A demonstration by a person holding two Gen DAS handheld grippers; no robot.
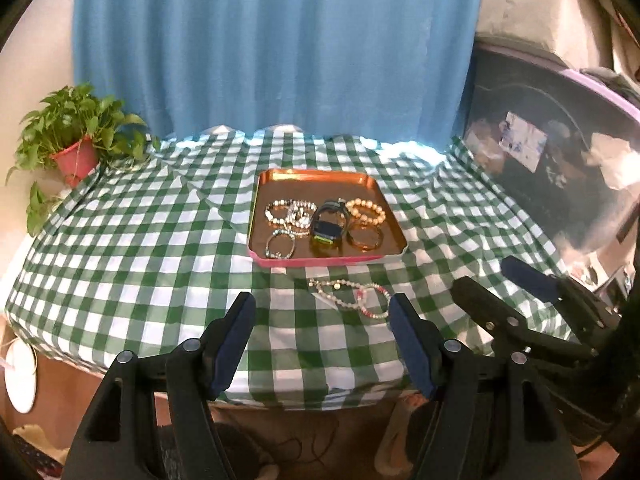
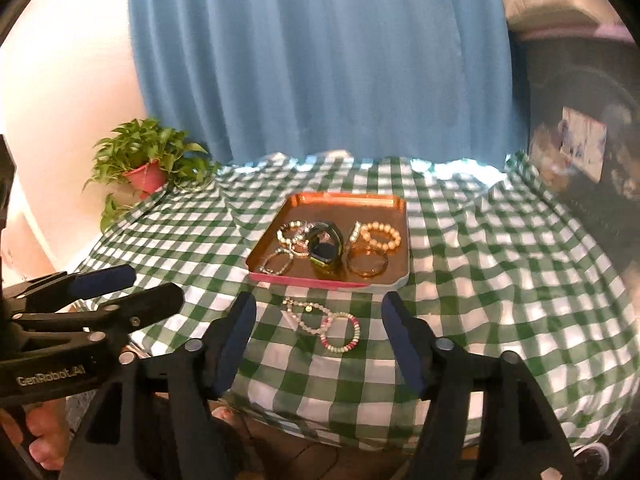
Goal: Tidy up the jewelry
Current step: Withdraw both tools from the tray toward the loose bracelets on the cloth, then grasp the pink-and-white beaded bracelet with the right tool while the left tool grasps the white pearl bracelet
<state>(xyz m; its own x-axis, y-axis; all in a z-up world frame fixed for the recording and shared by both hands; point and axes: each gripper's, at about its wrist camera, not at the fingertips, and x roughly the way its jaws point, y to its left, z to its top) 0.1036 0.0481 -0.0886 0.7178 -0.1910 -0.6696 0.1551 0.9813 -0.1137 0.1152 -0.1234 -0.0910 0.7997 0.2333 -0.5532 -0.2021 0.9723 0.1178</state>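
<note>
A copper tray (image 1: 316, 182) with a pink front rim sits mid-table and also shows in the right wrist view (image 2: 344, 206). It holds several bead bracelets, a black watch (image 1: 329, 224) (image 2: 326, 250) and an amber bangle (image 1: 364, 237) (image 2: 367, 263). A beaded necklace with pink and pale beads (image 1: 352, 294) (image 2: 326, 326) lies on the cloth in front of the tray. My left gripper (image 1: 322, 312) is open and empty near the table's front edge, short of the necklace. My right gripper (image 2: 318, 312) is open and empty, hovering just before the necklace.
A green-and-white checked cloth (image 1: 140, 240) (image 2: 500, 260) covers the table. A potted plant (image 1: 76, 136) (image 2: 146, 162) stands at the back left. A blue curtain (image 1: 276, 40) hangs behind. A dark cluttered object (image 1: 560, 160) stands at the right.
</note>
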